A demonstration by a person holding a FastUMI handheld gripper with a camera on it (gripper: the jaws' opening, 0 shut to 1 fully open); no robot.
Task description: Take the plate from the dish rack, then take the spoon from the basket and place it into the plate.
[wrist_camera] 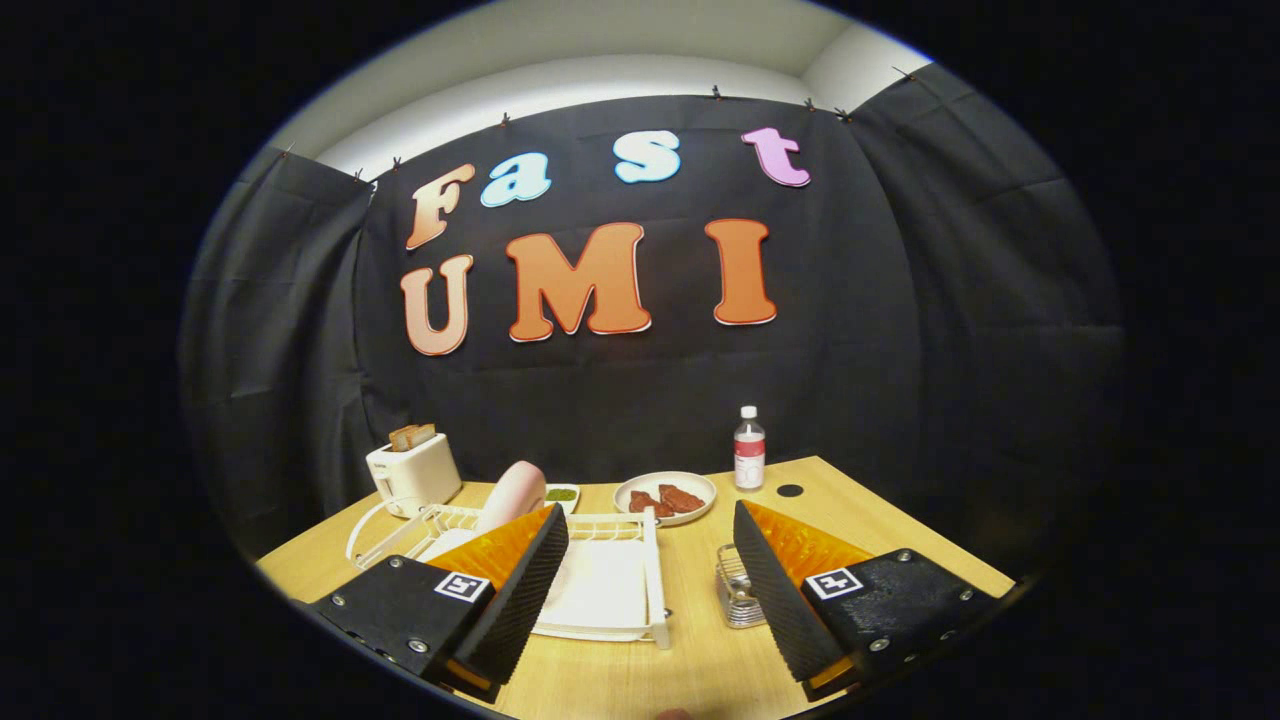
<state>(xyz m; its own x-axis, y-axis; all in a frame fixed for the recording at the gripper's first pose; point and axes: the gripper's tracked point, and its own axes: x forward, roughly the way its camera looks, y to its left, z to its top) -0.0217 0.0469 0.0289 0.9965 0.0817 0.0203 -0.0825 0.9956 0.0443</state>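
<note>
Light wood surface (700,660) is seen, bounded by black cloth at the back. White dish rack (610,590) is set on it at left-centre. A white toaster (412,475) with bread in its slots is placed behind the rack. A small dish with something green (562,495) and a plate of brown food (665,497) are placed mid-back. A bottle (749,449) is stood upright beside a black round spot (790,491). A wire basket (738,588) is set right of the rack.
</note>
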